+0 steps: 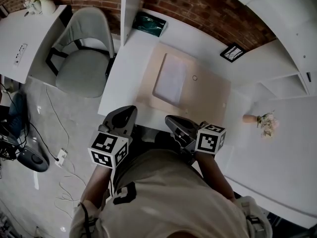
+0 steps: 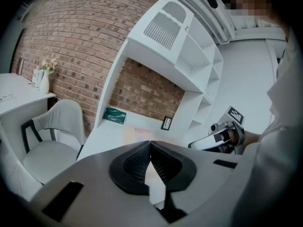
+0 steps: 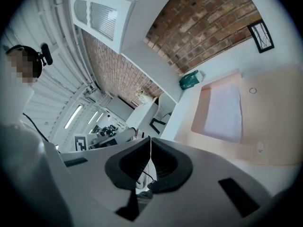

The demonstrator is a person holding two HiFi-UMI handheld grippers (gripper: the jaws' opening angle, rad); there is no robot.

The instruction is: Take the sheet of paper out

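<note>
Head view looks down on a white surface (image 1: 124, 78) that carries a large beige board (image 1: 208, 90). The sheet of paper (image 1: 171, 80) lies flat on the left part of this board, inside its edges, and nothing touches it.

The left gripper (image 1: 130, 111) is at the near edge of the surface, just before the near left corner of the board. Its tips point toward the board but do not reach it. In the left gripper view its jaws are together at the tips, and nothing is between them. The right gripper (image 1: 171, 120) is beside it, also on the near side of the board and apart from the paper. In the right gripper view its jaws are pressed together and empty, and the board with the paper shows beyond them.

A green box (image 1: 150, 24) lies beyond the far left corner of the board, close to the brick wall (image 1: 198, 6). A small picture frame (image 1: 232, 52) stands beyond the far right corner. A small vase of flowers (image 1: 265, 122) is to the right of the board, well apart from it. A grey chair (image 1: 81, 66) stands on the floor to the left of the board, past the edge of the surface.
</note>
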